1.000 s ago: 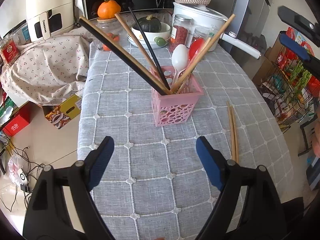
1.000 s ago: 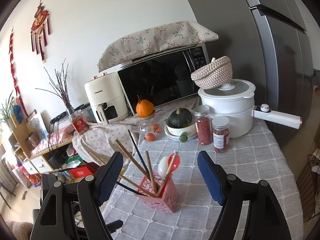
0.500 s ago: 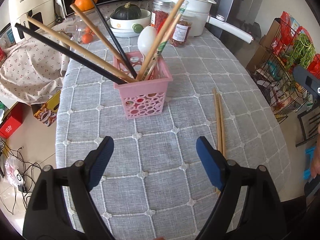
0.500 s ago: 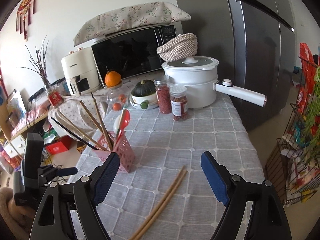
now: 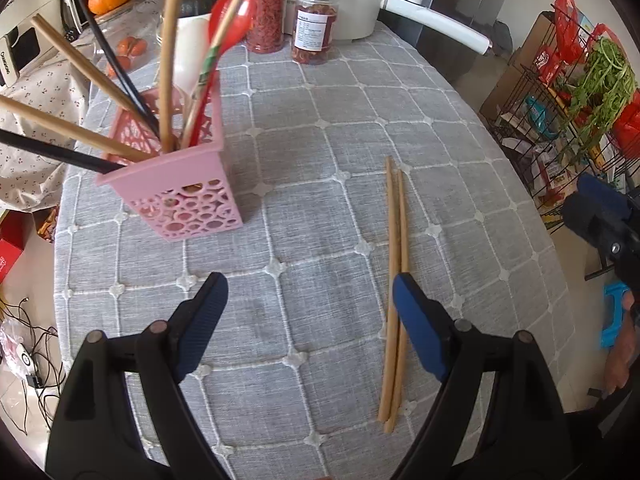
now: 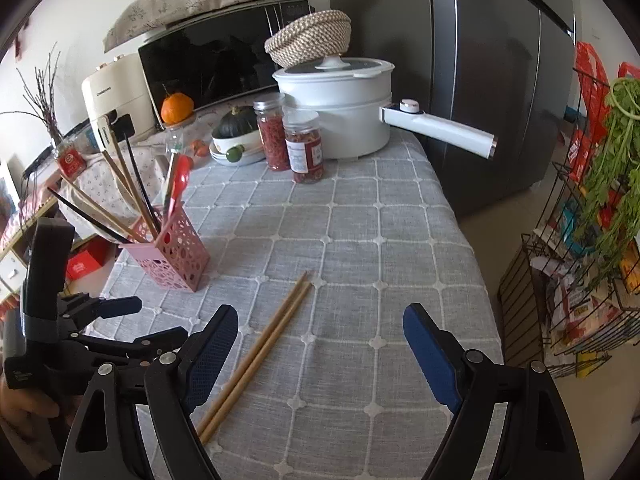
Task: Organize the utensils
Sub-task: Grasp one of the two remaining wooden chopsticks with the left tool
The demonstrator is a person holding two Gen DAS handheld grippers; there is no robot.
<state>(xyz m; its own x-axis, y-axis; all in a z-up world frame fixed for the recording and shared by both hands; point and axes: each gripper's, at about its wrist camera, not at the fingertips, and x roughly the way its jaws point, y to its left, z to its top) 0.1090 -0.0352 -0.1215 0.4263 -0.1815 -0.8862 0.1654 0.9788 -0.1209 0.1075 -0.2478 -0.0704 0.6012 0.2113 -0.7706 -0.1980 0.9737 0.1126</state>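
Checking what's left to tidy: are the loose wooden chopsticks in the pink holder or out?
Out. The wooden chopsticks lie flat on the grey tablecloth, apart from the pink holder.

Left gripper (image 5: 308, 292) angled downward, fingers (image 5: 204, 316) spread wide, right gripper (image 6: 320, 328) likewise, both empty

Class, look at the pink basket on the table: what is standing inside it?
The pink basket holds wooden chopsticks, black chopsticks and a red spoon. Their lower ends are hidden by its walls.
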